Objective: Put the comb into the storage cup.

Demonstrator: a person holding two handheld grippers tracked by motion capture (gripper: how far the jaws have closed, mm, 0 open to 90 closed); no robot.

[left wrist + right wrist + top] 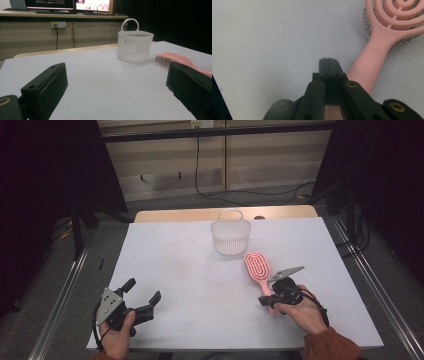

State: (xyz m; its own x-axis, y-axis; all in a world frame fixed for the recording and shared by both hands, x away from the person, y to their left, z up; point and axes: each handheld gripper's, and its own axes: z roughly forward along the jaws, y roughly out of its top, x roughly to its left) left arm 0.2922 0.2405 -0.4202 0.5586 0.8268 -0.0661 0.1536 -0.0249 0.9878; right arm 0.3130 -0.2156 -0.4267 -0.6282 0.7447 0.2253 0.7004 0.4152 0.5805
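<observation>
The right gripper (329,60), its 2 jaws pressed together, lies over the pink brush (260,270) handle near the tabletop's (190,270) right edge, gripping nothing. The left gripper (142,295) gapes empty. The left gripper view reveals bristles beside the white basket (135,45).

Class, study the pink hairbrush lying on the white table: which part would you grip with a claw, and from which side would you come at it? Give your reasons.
Probably the handle of the pink hairbrush, taken from above with the jaws across its width. It lies flat, bristles down, and the handle is narrow and smooth, while the head is wide and slotted. The right claw, jaws together, is right beside the handle.
</observation>
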